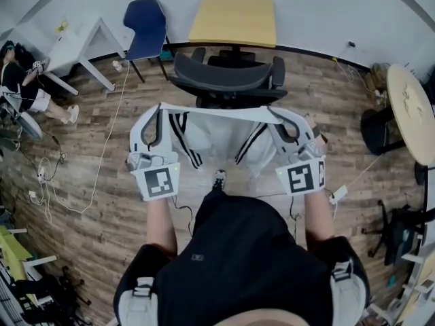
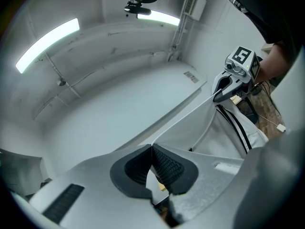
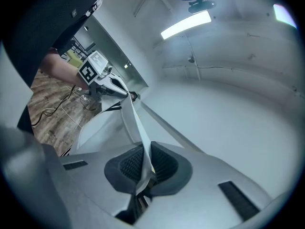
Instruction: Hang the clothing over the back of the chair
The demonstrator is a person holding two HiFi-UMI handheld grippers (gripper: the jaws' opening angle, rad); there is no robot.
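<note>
Head view: clothing (image 1: 219,140) stretched by its top edge between left gripper (image 1: 160,109) and right gripper (image 1: 273,111), both pinching the fabric, just short of chair (image 1: 228,77). Held wide and taut, probably to drape evenly over the backrest.

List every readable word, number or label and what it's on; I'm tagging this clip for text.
None can be read.
Cube on left hand-held gripper, cube on right hand-held gripper: square patterns, no letters.
Patch on black shirt: too small.
Small white label: blurred.
Clothing: stripes only.
</note>
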